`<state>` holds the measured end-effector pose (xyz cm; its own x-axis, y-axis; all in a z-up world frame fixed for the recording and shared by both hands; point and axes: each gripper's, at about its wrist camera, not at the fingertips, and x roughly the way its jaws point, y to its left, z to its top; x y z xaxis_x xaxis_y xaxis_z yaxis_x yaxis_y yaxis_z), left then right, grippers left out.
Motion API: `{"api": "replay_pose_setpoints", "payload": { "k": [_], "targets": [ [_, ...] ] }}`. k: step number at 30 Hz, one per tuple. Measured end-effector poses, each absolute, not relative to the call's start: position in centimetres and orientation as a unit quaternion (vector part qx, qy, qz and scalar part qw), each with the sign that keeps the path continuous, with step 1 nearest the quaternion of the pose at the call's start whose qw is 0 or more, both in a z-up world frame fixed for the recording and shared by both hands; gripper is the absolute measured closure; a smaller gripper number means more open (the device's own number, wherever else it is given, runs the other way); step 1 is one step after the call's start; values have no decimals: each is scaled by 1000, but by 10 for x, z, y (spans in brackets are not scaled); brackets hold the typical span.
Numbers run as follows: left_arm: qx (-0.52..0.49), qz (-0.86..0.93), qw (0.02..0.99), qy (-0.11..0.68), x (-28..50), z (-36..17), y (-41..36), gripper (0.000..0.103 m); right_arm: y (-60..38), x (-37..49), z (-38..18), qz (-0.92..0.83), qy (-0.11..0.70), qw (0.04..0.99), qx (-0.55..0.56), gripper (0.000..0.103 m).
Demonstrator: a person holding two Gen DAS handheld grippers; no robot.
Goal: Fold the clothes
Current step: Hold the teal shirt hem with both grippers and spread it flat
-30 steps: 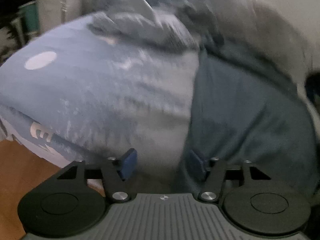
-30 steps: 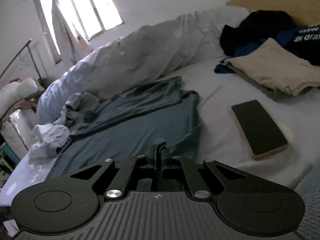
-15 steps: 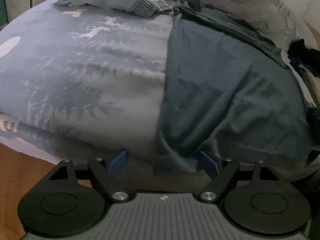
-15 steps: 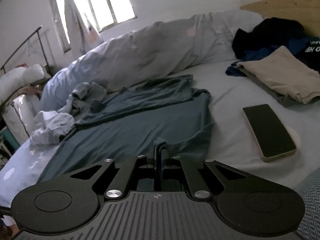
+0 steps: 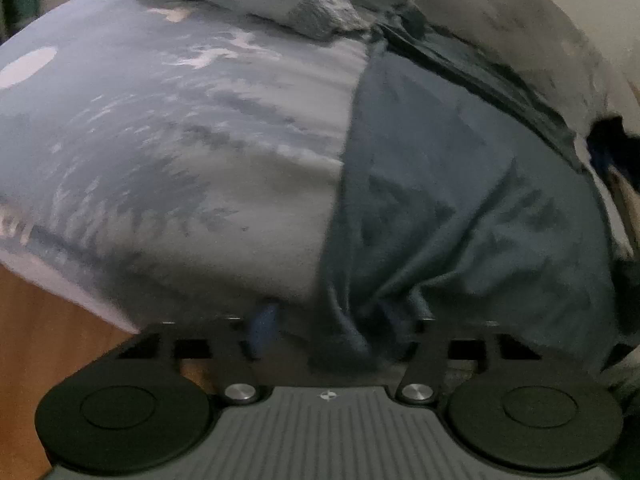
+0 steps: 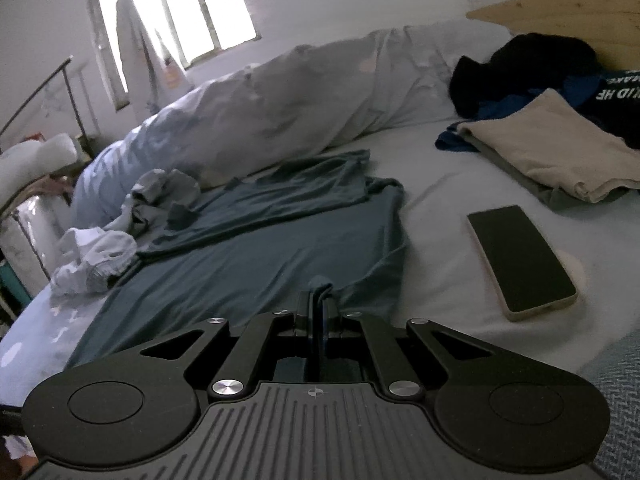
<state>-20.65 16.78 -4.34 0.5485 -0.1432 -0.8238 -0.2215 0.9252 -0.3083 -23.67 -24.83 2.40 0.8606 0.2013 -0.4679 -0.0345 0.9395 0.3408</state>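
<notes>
Soft bedding [image 6: 440,184] covers the bed, and a dark teal shirt [image 6: 256,256] lies spread flat on it. Half a second ago the left gripper [image 5: 340,320] stood wide open at the shirt's near corner; now its jaws are closing with the cloth bunched between them. The right gripper [image 6: 318,300] stays clenched on the shirt's hem. With both corners held, I think the fold can start.

The left wrist view looks steeply down, close over the bed's edge, at the blue garment [image 5: 460,208] on the printed bedsheet [image 5: 180,152]. The right wrist view faces shallowly across the bed toward the window [image 6: 188,4]. Both views share the garment.
</notes>
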Motion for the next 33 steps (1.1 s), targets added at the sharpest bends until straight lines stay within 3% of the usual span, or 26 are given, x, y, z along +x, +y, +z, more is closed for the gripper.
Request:
{"api": "replay_pose_setpoints", "payload": {
  "k": [2,3,4,16,23,24,25,26,28,30,33],
  "targets": [
    [-198,23,863,465,-211,-38,169,72,-249,-236,24,60,257,950,166,98],
    [-200,25,864,461,-214,-35,169,86,-249,-236,24,59,259,949,168,98],
    [-205,30,866,455,-217,-32,170,90,-250,-235,24,58,262,948,170,98],
    [-300,23,870,390,-230,-8,189,97,-265,-244,30,56,257,945,196,98],
    [-248,56,860,443,-213,-21,174,96,-275,-246,28,47,259,942,207,98],
    [-243,59,854,456,-209,-25,172,94,-274,-246,27,48,258,943,205,98],
    [-238,60,849,468,-206,-29,170,82,-274,-247,28,49,258,943,202,98],
    [-233,60,844,479,-203,-33,168,78,-274,-247,28,49,258,944,201,98],
    [-223,67,838,494,-198,-40,166,57,-274,-248,28,49,257,944,199,98],
    [-215,76,837,497,-197,-42,164,44,-274,-248,28,49,258,944,197,98],
    [-206,87,836,501,-196,-46,164,34,-273,-247,28,50,259,945,195,98]
  ]
}}
